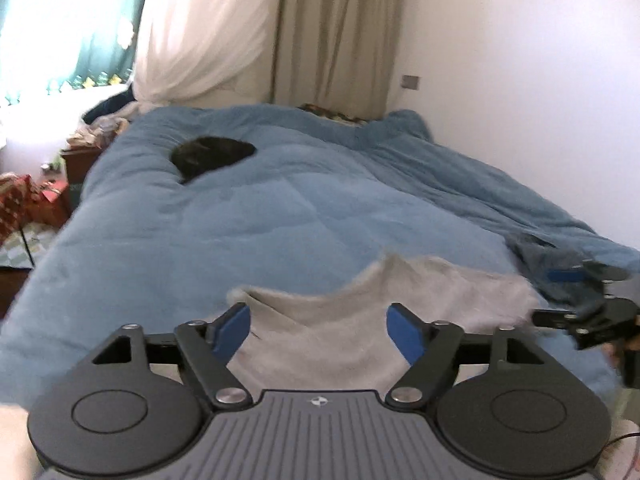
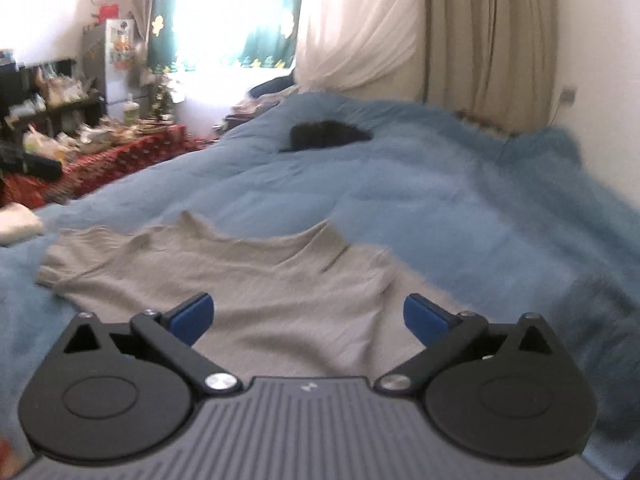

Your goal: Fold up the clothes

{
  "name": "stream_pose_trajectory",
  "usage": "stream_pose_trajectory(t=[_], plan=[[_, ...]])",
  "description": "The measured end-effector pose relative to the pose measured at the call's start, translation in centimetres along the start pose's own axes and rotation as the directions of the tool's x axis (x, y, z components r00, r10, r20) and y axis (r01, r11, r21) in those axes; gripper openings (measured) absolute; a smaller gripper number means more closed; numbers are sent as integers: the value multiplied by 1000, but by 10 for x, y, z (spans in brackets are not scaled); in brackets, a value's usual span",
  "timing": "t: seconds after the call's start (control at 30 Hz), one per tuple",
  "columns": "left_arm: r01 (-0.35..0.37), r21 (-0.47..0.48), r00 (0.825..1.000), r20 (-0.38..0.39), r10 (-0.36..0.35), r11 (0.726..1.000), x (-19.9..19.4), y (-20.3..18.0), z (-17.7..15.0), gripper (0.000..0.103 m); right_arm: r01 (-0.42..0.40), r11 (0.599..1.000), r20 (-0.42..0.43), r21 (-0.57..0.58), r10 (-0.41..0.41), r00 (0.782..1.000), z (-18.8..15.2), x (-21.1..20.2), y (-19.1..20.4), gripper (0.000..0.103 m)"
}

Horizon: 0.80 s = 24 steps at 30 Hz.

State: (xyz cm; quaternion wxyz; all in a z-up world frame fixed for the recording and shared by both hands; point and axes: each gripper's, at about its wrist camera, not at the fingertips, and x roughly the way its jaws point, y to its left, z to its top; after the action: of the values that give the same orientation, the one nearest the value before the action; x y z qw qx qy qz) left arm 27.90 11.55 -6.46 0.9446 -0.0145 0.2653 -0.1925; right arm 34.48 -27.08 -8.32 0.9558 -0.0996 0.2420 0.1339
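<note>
- Both the left gripper point(image 1: 318, 330) and right gripper point(image 2: 308, 318) have fingers wide open, holding nothing.
- Gray shirt point(image 2: 240, 280) lies flat just ahead; pinch its edges evenly.

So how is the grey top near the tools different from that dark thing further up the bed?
The grey top is pale, and lies spread flat close to the tools. The dark thing is near black, looks smaller from here, and sits bunched in a dip of the blue duvet, far up the bed; what it is I cannot tell. Both rest on that duvet, and neither is held.
</note>
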Motion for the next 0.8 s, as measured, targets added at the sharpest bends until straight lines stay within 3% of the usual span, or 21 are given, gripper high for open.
stream_pose_trajectory(t=[0.1,0.2,0.27,0.33,0.5,0.67,0.8], plan=[[-30,-9,997,-74,29,1000,28,23,11,82,19,999,-4,-32,-20,1000,13,7,-6,102],[2,-92,987,-160,-16,996,64,50,5,80,-10,1000,-26,-18,9,1000,25,19,-16,102],[10,-184,976,-213,-49,983,87,66,-4,73,-25,1000,-36,12,25,999,32,30,-25,102],[-10,-238,963,-265,-55,971,109,76,-14,56,-30,996,-38,82,33,999,34,45,-36,100],[-63,-210,943,-334,-11,976,144,81,-23,34,-30,990,-128,138,47,991,28,92,-54,73],[-47,-241,944,-327,-35,969,154,88,-27,30,9,994,-203,113,14,979,20,129,-56,43],[-52,-241,941,-336,-33,969,163,90,-35,23,49,987,-243,150,-11,970,15,156,-64,42]])
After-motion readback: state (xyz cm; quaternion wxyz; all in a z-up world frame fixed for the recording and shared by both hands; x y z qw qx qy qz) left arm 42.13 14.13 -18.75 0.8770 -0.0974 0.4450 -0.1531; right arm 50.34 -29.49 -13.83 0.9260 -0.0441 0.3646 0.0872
